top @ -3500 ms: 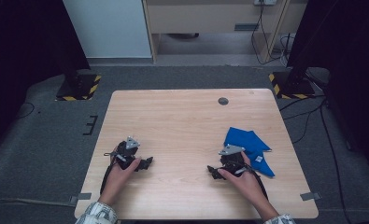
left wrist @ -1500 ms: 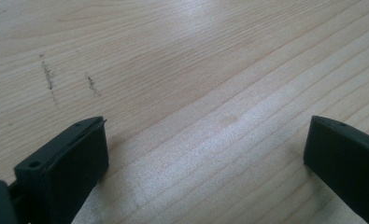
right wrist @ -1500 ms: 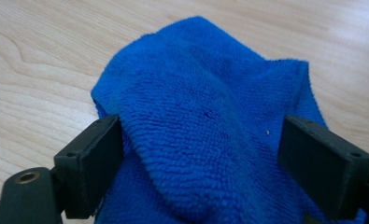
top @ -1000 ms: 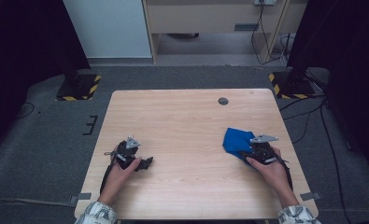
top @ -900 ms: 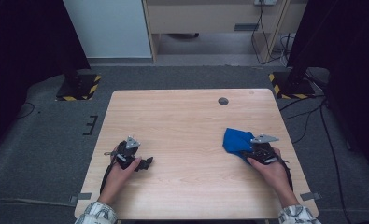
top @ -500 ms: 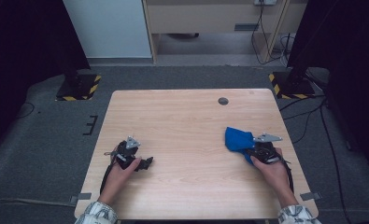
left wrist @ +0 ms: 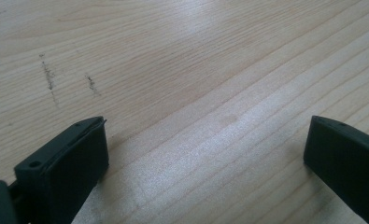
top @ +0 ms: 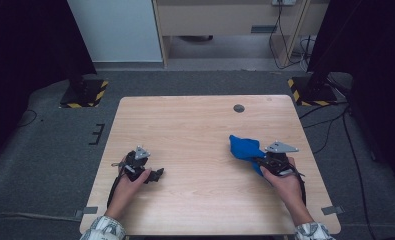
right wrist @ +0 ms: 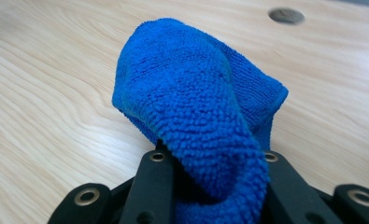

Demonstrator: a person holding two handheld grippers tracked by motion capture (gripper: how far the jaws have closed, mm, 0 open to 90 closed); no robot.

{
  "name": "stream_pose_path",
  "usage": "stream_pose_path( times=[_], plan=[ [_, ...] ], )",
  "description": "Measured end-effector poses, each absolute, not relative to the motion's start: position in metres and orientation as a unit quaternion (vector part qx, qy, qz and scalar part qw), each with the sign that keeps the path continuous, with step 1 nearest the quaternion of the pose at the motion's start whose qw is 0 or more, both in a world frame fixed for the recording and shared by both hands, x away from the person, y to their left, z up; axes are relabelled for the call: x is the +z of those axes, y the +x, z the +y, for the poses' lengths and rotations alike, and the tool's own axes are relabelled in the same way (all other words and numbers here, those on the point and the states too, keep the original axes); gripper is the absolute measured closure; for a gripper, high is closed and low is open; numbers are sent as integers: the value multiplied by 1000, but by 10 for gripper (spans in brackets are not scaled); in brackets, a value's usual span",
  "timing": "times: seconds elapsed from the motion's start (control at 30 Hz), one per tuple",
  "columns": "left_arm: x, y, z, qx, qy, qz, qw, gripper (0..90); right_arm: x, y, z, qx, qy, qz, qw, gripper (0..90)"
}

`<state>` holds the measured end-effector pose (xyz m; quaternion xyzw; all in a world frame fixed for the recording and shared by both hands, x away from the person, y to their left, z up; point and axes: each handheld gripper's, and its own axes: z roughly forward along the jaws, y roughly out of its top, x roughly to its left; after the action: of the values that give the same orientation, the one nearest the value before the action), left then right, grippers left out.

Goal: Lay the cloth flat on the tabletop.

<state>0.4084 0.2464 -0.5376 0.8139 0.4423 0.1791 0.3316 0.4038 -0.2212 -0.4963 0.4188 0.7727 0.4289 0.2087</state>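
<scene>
Pale wood surface, grain running across, stands on grey carpet with dark curtains either side.

One cloth: bright blue, looped microfibre pile, bunched into a rounded fold. It lies on the right half of the surface, its near end pinched in the right hand-held gripper. In the right gripper view the cloth rises from between the two black jaws, which are closed against it, and drapes forward and down to the wood; a hemmed edge shows at its far right side.

One small dark round disc sits in the surface near the far edge, well apart from the cloth.

Two hand-held grippers, one per hand. The left hand-held gripper rests near the front left of the surface, well apart from the cloth. In the left gripper view its jaws stand wide apart with bare wood between them, nothing held; two short dark scuffs mark the wood ahead.

Two yellow-and-black striped stand bases sit on the carpet beyond the far corners.
</scene>
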Motion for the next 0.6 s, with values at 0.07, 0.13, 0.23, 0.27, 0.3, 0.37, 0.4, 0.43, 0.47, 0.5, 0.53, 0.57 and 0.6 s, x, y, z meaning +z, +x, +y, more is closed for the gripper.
stream_pose_path(
  times=[0.07,0.13,0.23,0.27,0.3,0.37,0.4,0.43,0.47,0.5,0.53,0.57,0.6],
  plan=[
    [-538,408,246,179,814,442,331,0,-493,401,-214,433,411,775,208,772],
    [-538,408,246,179,814,442,332,0,-491,400,-209,437,403,777,208,772],
    [-538,408,246,179,814,442,331,0,-489,398,-204,441,399,777,206,772],
    [-538,408,246,179,814,442,331,0,-488,397,-201,445,398,775,205,772],
    [-538,408,246,179,814,442,332,0,-487,397,-201,446,397,776,204,772],
    [-538,408,246,179,814,442,332,0,-485,396,-199,449,397,774,205,772],
    [-538,408,246,179,814,442,332,0,-485,396,-199,449,397,774,205,772],
    [-538,408,246,179,814,442,332,0,-483,395,-198,453,398,772,202,772],
    [-538,408,246,179,814,442,332,0,-482,394,-197,456,397,770,202,772],
    [-538,408,246,179,814,442,332,0,-480,393,-196,458,396,769,204,772],
    [-538,408,246,179,814,442,332,0,-478,393,-194,461,395,768,204,772],
    [-538,408,246,179,814,442,332,0,-476,392,-193,465,394,767,204,772],
    [-538,408,246,179,814,442,332,0,-474,392,-192,467,391,766,206,772]
  ],
)
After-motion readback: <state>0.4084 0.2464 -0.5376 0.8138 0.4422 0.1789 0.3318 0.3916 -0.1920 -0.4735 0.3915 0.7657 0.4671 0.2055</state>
